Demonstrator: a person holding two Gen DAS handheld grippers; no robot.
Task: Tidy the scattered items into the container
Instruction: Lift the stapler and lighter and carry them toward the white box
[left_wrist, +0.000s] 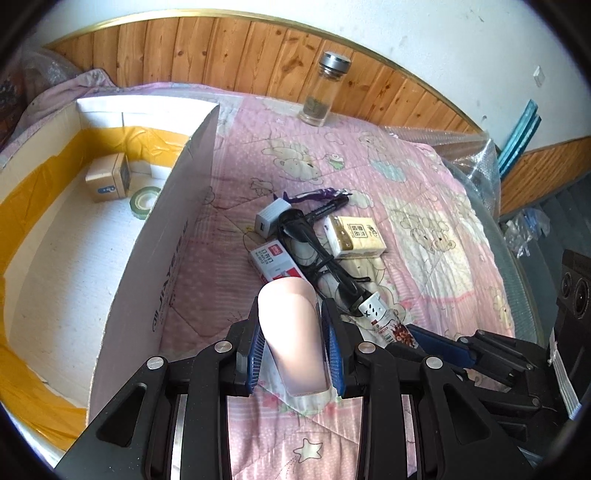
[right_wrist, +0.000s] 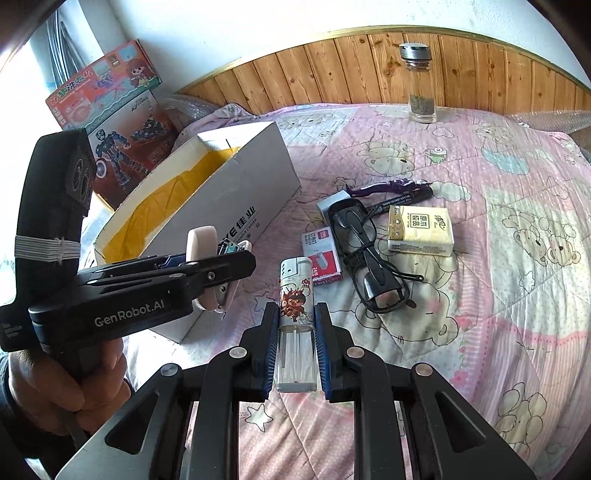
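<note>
Bed w/ pink quilt (left_wrist: 424, 206), cartoon bear print. Behind it, wood-panel wainscot (left_wrist: 229, 51) w/ gold trim strip, white wall (left_wrist: 443, 33) above. Bubble wrap (left_wrist: 469, 155) at bed's edge; dark floor (left_wrist: 554, 206) beside it. Toy boxes (right_wrist: 118, 110) stacked in corner, bright daylight coming in there.

The left hand-held gripper (left_wrist: 293, 347) is clamping a pale pink stapler (left_wrist: 291, 332) above the pink quilt (left_wrist: 424, 229), beside the white cardboard box (left_wrist: 177, 221) holding a tape roll (left_wrist: 142, 201).
</note>
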